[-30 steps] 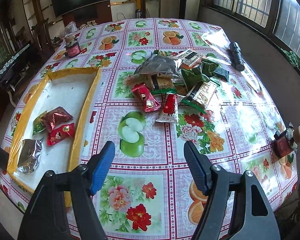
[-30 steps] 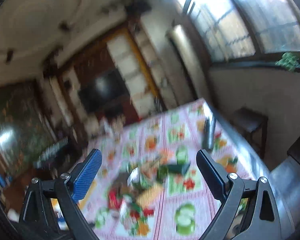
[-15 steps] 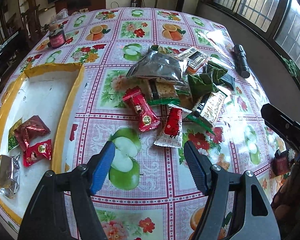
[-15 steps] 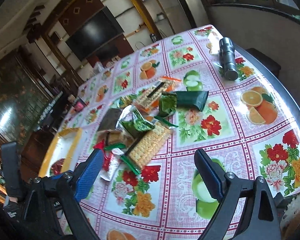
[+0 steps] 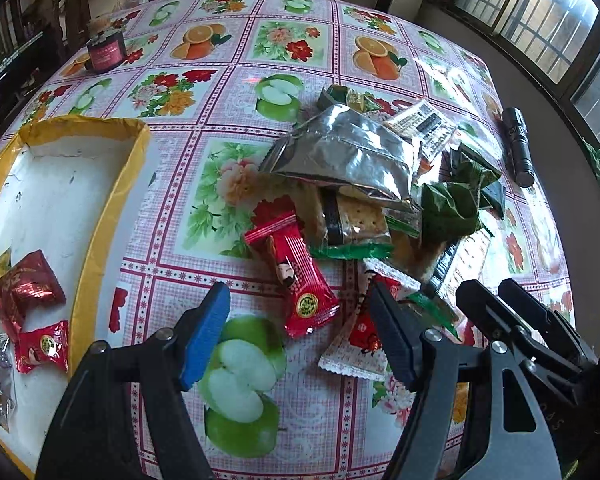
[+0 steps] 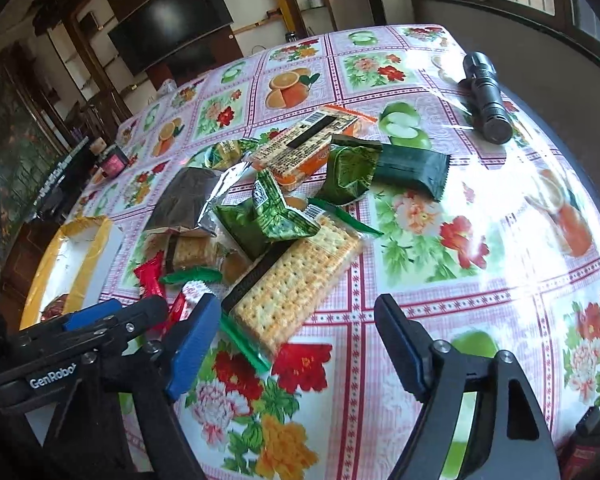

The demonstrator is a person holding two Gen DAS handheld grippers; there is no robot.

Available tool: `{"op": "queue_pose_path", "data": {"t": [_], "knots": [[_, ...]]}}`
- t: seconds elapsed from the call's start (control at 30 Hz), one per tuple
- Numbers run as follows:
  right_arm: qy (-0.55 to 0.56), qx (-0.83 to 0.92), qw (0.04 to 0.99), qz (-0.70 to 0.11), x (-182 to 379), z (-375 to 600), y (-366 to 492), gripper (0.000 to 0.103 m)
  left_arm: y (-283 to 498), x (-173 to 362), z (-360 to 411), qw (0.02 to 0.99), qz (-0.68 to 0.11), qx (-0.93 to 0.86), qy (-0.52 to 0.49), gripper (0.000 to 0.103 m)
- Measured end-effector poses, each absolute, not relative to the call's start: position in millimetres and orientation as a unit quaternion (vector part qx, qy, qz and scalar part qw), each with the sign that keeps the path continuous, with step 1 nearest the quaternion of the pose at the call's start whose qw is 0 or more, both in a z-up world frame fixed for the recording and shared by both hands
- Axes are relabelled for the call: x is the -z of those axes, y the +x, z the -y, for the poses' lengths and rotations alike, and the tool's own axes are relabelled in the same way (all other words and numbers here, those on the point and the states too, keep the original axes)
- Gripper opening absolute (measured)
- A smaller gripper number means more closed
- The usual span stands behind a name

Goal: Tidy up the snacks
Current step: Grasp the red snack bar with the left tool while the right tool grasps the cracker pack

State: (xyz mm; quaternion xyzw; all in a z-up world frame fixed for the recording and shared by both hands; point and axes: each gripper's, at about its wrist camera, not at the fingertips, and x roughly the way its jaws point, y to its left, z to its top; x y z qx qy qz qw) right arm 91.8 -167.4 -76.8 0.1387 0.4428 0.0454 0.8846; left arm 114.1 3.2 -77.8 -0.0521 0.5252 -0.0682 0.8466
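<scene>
A pile of snack packets lies mid-table: a silver pouch point(image 5: 340, 160), cracker packs point(image 6: 296, 280), green packets point(image 6: 348, 172) and a red candy bar point(image 5: 300, 280). A second red-and-white packet point(image 5: 360, 336) lies beside it. My left gripper point(image 5: 300, 340) is open and empty, low over the red bar, jaws on either side of its near end. My right gripper point(image 6: 292, 344) is open and empty, just short of the long cracker pack. A yellow-rimmed white tray point(image 5: 112, 216) at the left holds several red and silver packets point(image 5: 32, 288).
A black flashlight point(image 6: 486, 100) lies near the table's right edge. A small dark jar point(image 5: 106, 52) stands at the far left. The right gripper's body point(image 5: 532, 328) shows beside my left one. A floral cloth covers the table point(image 6: 420, 240).
Both grippers have moved forward and down toward the snack pile. The right one swung down from facing the room to facing the table. Both jaws stay open.
</scene>
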Motion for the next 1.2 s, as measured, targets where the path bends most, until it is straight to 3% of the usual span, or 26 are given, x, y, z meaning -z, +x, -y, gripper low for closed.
{"op": "queue_pose_path", "data": {"t": [0.4, 0.43, 0.5, 0.53, 0.57, 0.6, 1.2], "knots": [[0.096, -0.033, 0.886, -0.452, 85.5, 156.8, 120.4, 0.068, 139.4, 89.1, 0.9, 0.848, -0.528, 0.042, -0.011, 0.07], [0.09, -0.037, 0.887, -0.452, 85.4, 158.1, 119.8, 0.067, 138.5, 90.2, 3.1, 0.85, -0.525, 0.044, -0.002, 0.067], [0.078, -0.04, 0.887, -0.454, 84.6, 161.2, 117.1, 0.058, 134.0, 90.1, 7.0, 0.856, -0.515, 0.038, 0.024, 0.044], [0.068, -0.039, 0.887, -0.454, 84.1, 164.1, 114.0, 0.055, 132.6, 89.3, 6.2, 0.856, -0.514, 0.046, 0.021, 0.038], [0.063, -0.037, 0.888, -0.454, 84.1, 167.6, 111.4, 0.051, 131.6, 88.4, 4.9, 0.856, -0.514, 0.046, 0.021, 0.022], [0.061, -0.035, 0.888, -0.455, 84.1, 172.1, 108.5, 0.048, 131.0, 87.9, 3.3, 0.856, -0.514, 0.046, 0.02, 0.021], [0.064, -0.07, 0.904, -0.416, 46.7, 179.1, 41.9, 0.046, 72.3, 58.4, -6.9, 0.871, -0.489, 0.049, 0.018, 0.02]]}}
